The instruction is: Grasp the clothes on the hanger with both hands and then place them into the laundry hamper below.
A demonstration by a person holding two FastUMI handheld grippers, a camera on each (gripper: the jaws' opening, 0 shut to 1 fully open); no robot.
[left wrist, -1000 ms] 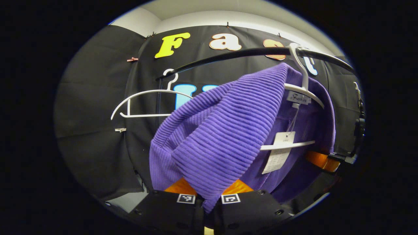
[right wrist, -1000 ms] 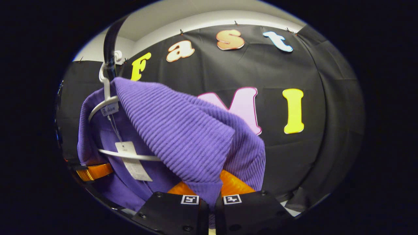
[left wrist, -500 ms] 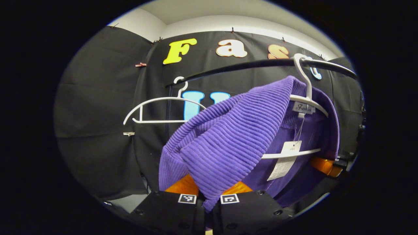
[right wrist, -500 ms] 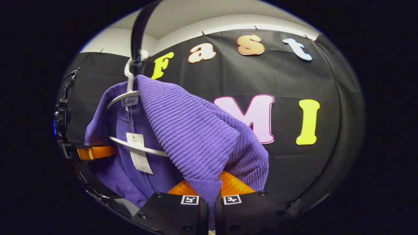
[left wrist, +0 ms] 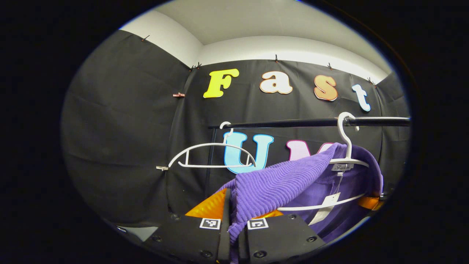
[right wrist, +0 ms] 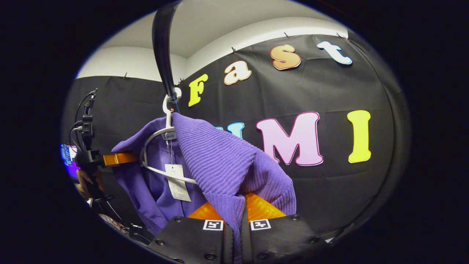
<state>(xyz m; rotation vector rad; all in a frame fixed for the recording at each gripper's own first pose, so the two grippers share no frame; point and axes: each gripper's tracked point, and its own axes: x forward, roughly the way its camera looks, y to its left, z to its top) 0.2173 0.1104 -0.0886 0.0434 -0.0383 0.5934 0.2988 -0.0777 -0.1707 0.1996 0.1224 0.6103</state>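
Observation:
A purple ribbed sweater (left wrist: 278, 183) hangs on a white hanger (left wrist: 346, 146) hooked over a black rail (left wrist: 293, 123). In the left gripper view my left gripper (left wrist: 234, 220) is shut on one shoulder of the sweater, and the fabric stretches from the hanger down to the jaws. The right gripper (left wrist: 370, 202) shows at the sweater's far side. In the right gripper view my right gripper (right wrist: 236, 220) is shut on the other shoulder of the sweater (right wrist: 216, 157), below the hanger (right wrist: 155, 135) and rail (right wrist: 163, 47). The left gripper (right wrist: 117, 158) grips the far shoulder there.
An empty white hanger (left wrist: 212, 157) hangs on the same rail to the left, by the rack's black upright post (left wrist: 208, 168). A paper tag (right wrist: 177, 183) dangles inside the sweater's neck. A hand (right wrist: 86, 181) and cables (right wrist: 86, 117) show behind the left gripper.
Both grippers have drawn back and down from the rail while staying shut on the sweater. The shoulders are pulled out along the hanger's arms, and the rail and hanger look farther off.

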